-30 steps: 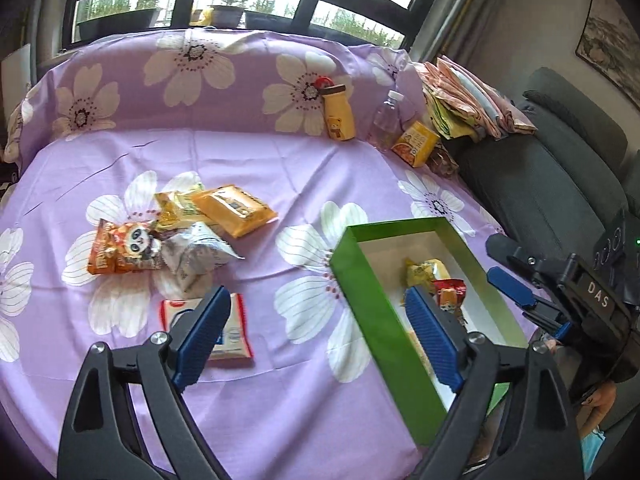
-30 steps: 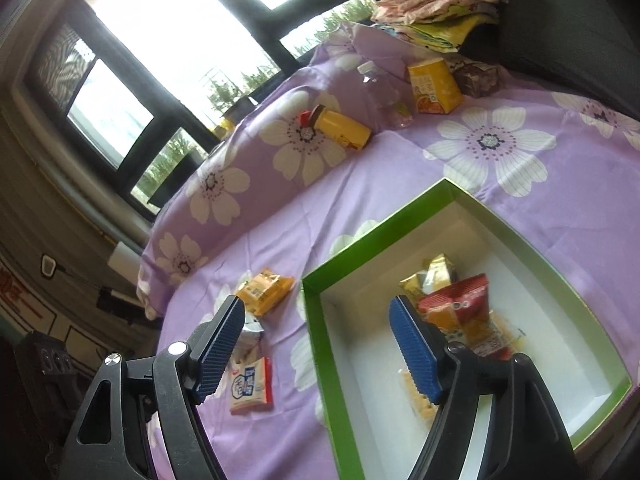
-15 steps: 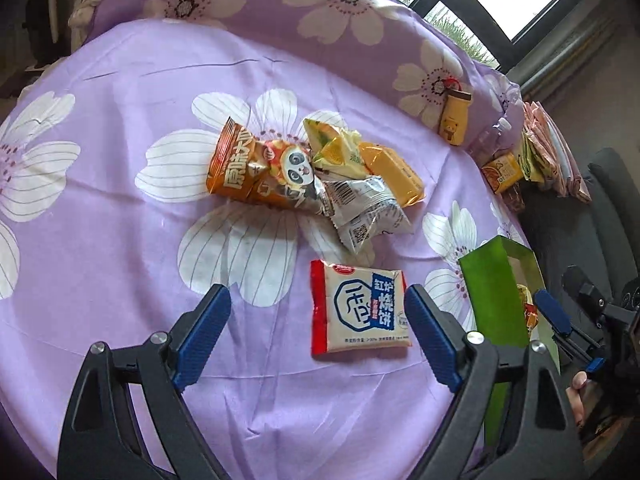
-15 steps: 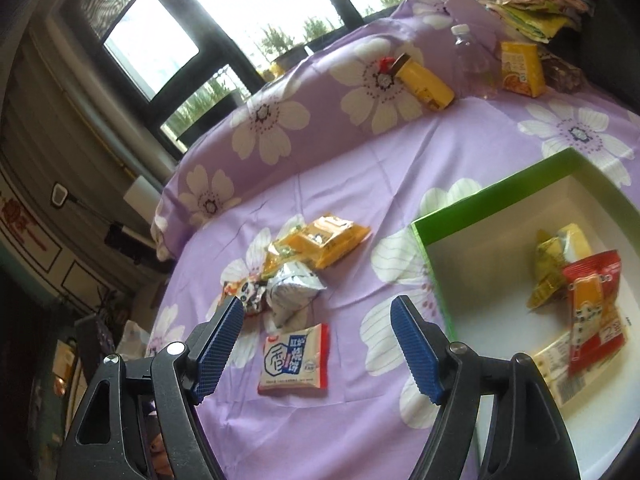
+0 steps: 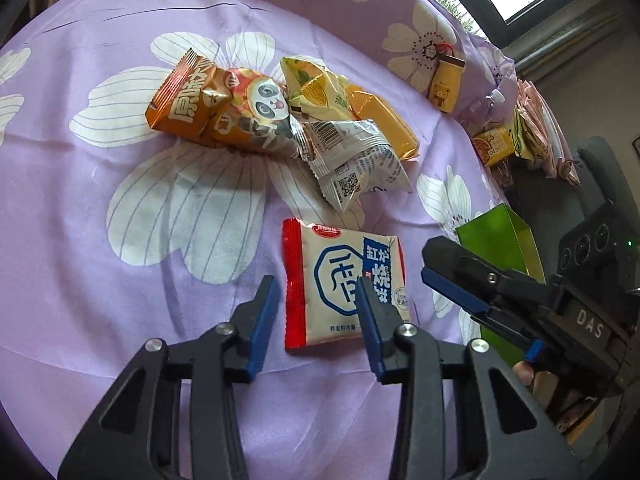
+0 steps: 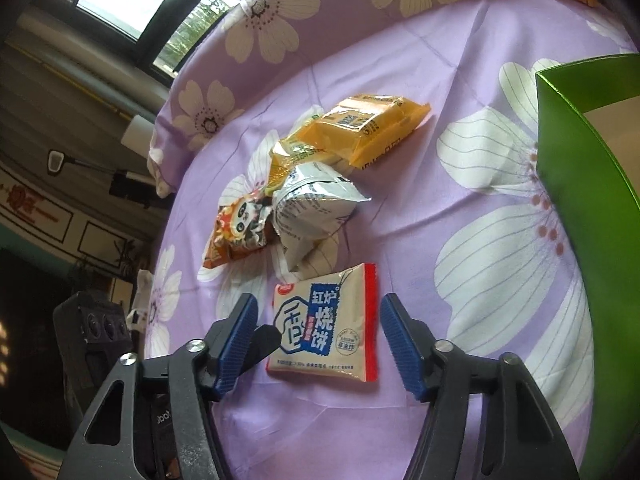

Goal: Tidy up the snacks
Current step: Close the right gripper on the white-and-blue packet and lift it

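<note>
Grippers are both hovering with fingers spread over the cream-and-red biscuit packet (image 5: 343, 285) lying flat on the purple floral cloth (image 5: 80, 240), left gripper (image 5: 318, 312) straddling its red edge, right gripper (image 6: 318, 334) bracketing it, with the green box (image 6: 576, 152) standing off to the right.

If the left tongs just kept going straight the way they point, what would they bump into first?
Most likely the cream biscuit packet with the red edge. It lies flat on the purple flowered cloth directly ahead of the open left tongs, partly between their blue pads. How far above it they hover is unclear.
</note>
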The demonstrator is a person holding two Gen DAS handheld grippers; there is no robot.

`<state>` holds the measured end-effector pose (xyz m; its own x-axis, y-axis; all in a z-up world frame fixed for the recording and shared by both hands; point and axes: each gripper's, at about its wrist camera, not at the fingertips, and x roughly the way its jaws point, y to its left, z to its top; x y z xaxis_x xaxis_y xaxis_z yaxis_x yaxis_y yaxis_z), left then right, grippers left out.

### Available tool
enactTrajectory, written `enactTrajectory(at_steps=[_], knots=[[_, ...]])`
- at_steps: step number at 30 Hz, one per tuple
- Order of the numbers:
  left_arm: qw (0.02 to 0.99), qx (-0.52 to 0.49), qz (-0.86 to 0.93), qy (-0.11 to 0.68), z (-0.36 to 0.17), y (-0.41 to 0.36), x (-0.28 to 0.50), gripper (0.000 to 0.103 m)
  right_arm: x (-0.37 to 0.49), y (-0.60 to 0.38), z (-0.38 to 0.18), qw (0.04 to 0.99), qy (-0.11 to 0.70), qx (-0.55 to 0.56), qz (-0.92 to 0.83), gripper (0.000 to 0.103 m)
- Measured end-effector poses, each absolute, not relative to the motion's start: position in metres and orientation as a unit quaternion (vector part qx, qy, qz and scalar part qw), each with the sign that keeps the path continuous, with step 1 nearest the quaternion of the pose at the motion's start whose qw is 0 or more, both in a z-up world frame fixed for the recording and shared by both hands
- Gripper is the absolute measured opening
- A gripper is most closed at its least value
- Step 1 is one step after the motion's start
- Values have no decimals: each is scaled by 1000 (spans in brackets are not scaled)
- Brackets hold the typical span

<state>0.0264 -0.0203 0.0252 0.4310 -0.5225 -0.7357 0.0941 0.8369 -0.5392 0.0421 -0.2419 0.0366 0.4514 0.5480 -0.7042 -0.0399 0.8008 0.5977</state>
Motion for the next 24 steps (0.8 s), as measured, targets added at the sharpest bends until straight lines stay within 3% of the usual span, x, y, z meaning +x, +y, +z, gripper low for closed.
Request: enactTrajectory(at_steps=[2,24], knots=[[822,-205,-187,497,26,-23,25,38,45,-242,28,803,505,263,177,48],[836,-139,-193,495,32,-48,16,33,37,-213,31,835,504,172,141,47]])
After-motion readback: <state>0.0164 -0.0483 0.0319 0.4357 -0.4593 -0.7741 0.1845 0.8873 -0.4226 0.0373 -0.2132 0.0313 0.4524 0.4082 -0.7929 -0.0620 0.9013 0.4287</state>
